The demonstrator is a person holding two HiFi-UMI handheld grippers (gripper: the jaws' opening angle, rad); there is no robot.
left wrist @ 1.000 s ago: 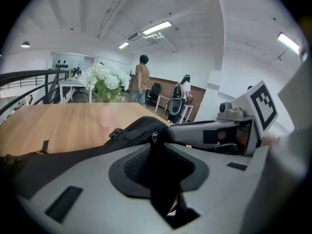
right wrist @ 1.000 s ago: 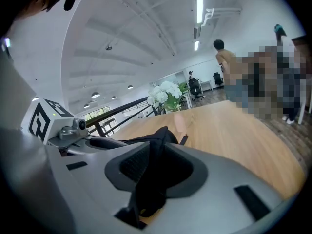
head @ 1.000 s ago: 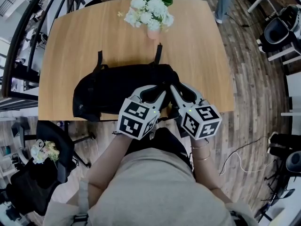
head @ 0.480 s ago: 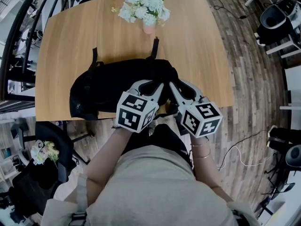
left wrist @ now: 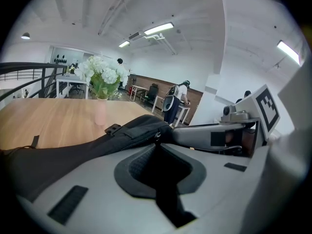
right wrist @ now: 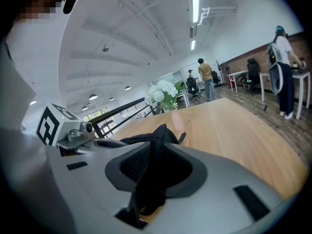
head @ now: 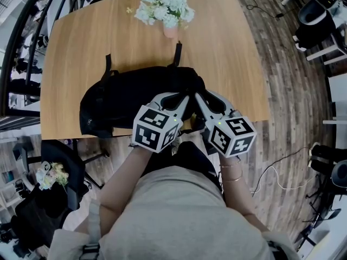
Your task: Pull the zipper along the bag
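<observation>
Bag [left wrist: 58, 155] zipper pull [left wrist: 156, 136] — left gripper view

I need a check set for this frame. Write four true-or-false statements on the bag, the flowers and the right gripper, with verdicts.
1. The black fabric bag lies on the wooden table. True.
2. The right gripper has bag fabric between its jaws. True.
3. The white flowers in the pink vase stand on the bag. False: they stand on the table beyond it.
4. The bag's straps hang over the table's near edge. False: the straps point towards the flowers.
</observation>
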